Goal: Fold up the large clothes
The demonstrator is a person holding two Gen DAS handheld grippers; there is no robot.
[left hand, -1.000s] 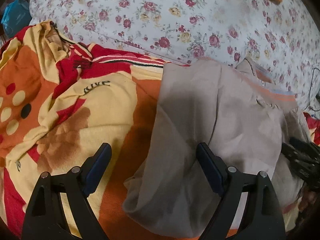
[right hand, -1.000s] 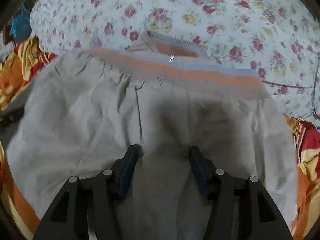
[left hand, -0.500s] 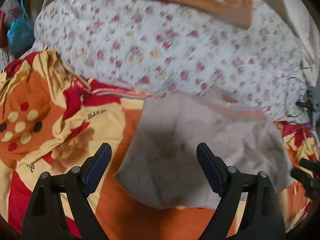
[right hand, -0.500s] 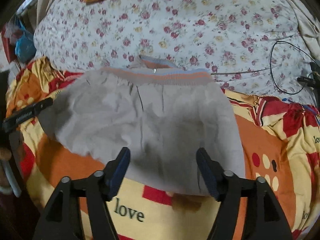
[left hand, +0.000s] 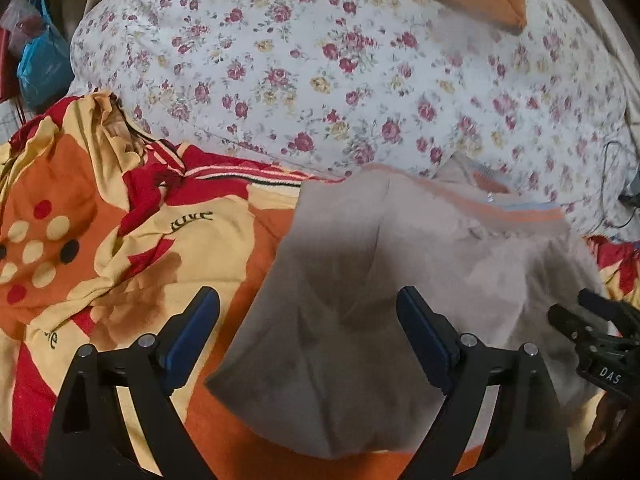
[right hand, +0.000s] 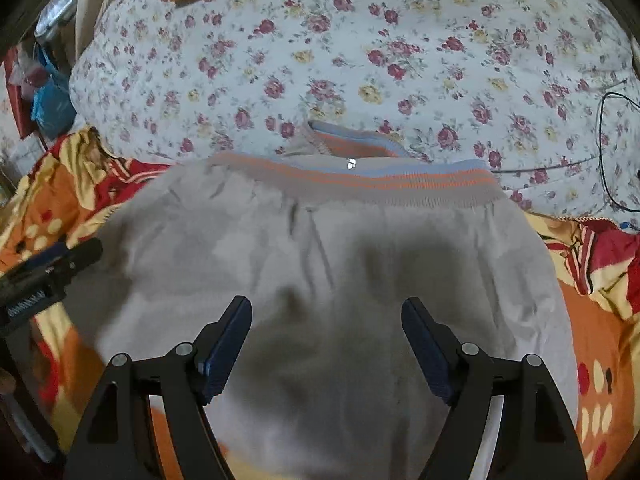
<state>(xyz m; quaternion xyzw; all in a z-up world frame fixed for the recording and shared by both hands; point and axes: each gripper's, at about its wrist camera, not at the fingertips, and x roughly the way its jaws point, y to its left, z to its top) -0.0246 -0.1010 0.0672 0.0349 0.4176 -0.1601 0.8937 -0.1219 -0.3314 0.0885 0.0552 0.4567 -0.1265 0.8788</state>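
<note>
Right hand-held gripper point(right hand: 326, 340) has just spread above the folded garment point(right hand: 320, 264); left hand-held gripper point(left hand: 308, 332) gapes empty.

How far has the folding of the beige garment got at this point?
Done: the beige garment lies doubled over on the bedspread, its striped waistband at the far edge. In hand: nothing; the left tongs are open and the right tongs have just been opening, both empty. Left: probably another fold.
</note>
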